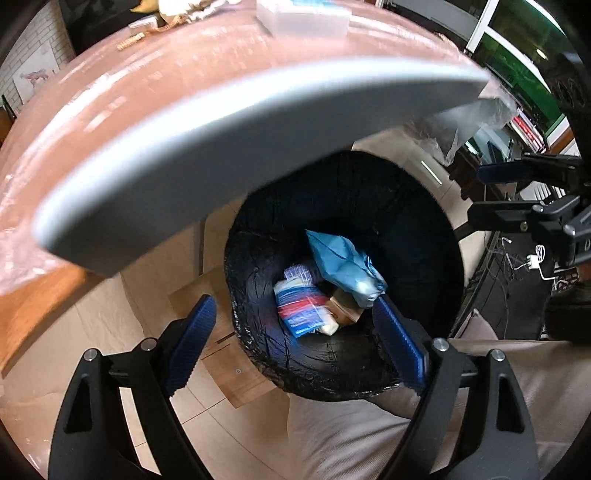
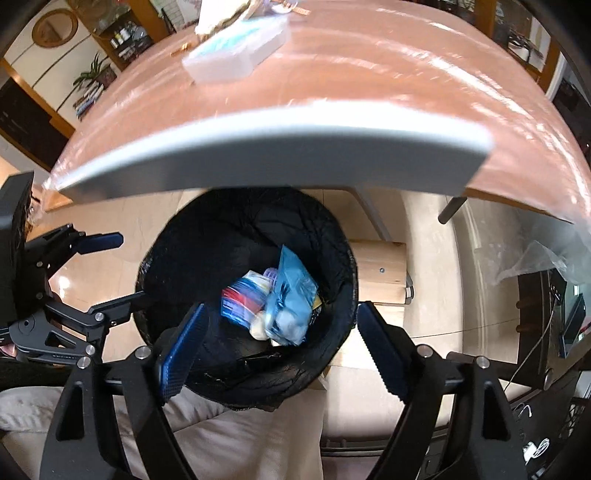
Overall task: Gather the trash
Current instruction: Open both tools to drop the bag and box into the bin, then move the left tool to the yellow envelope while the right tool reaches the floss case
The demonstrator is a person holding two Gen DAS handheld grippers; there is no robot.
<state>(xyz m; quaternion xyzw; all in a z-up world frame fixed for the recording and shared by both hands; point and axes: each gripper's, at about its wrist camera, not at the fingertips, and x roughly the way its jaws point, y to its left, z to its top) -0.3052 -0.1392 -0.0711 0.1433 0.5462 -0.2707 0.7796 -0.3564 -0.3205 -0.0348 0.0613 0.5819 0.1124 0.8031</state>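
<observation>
Both the left gripper (image 1: 295,339) and right gripper (image 2: 280,347) are held spread and empty above the black-lined bin (image 1: 436,229); remaining trash (image 1: 177,16) lies at the table's (image 1: 184,92) far edge, nearer neither

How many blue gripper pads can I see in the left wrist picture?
3. Two on the left gripper: one at lower left, one at lower right. One on the right gripper, at the right edge; its second is hidden.

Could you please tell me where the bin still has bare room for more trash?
The bin is bare along its far wall and left side. The bottom centre is crowded: blue bag, striped packet.
</observation>
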